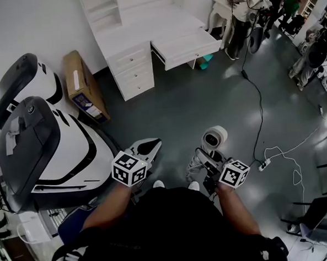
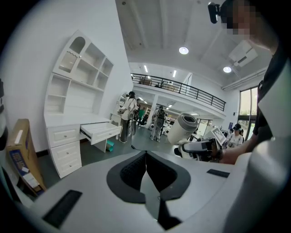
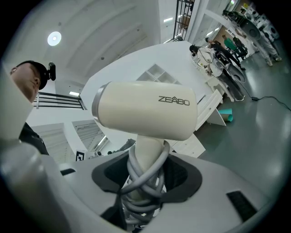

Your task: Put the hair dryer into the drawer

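A cream hair dryer (image 1: 214, 137) with its grey cord wound round the handle stands upright in my right gripper (image 1: 207, 162). In the right gripper view the jaws are shut on the wrapped handle of the hair dryer (image 3: 145, 111), right gripper (image 3: 145, 176). My left gripper (image 1: 146, 148) hangs beside it to the left, jaws shut with nothing between them (image 2: 145, 170). It sees the hair dryer (image 2: 184, 128) off to its right. Across the floor a white desk has one drawer (image 1: 186, 48) pulled open, also seen as the open drawer (image 2: 100, 131).
A white drawer cabinet (image 1: 132, 71) stands left of the open drawer. A cardboard box (image 1: 83, 85) leans at the wall. Large black-and-white machine shells (image 1: 43, 145) fill the left. A black cable (image 1: 259, 110) and power strip (image 1: 264, 164) lie on the floor; people (image 1: 244, 12) stand by the desk.
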Demonstrator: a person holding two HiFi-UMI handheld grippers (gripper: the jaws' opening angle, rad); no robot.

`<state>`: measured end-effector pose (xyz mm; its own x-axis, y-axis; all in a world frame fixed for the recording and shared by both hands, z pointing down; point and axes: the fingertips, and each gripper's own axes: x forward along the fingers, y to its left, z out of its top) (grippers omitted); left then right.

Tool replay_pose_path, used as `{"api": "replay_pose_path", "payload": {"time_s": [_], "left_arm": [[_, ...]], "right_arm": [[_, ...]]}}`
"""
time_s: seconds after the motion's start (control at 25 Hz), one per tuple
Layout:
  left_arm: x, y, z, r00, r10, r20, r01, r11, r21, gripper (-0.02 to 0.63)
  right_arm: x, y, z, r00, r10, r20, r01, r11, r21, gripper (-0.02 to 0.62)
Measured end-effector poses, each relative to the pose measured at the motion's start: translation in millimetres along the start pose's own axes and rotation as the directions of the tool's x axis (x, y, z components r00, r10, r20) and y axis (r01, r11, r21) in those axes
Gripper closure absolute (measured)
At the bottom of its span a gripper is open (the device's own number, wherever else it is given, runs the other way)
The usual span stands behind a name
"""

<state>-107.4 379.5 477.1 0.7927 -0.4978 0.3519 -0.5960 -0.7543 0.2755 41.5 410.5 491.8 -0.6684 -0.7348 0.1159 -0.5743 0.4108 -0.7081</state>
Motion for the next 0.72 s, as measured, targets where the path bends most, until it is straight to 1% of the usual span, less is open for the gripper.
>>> {"api": "replay_pose_path", "payload": {"time_s": [0.24,0.48,0.72], "left_arm": [[-11,24,1,1.000,-0.024,-0.006,0.024,1.000,0.012,0.595],[-20,50,-5,0.999,-0.034,-0.022,0.034,0.999,0.008,0.595],[-9,70,-5,0.999,-0.043,-0.024,0.043,0.999,-0.011,0.595]], "right_arm": [[20,9,-6,0.999,-0.026,0.023,0.025,1.000,0.004,0.380],[37,10,-12,0.997,-0.057,0.043,0.056,0.998,0.010,0.380],[50,6,-7,0.996,-0.075,0.042,0.074,0.997,0.018,0.380]]}}
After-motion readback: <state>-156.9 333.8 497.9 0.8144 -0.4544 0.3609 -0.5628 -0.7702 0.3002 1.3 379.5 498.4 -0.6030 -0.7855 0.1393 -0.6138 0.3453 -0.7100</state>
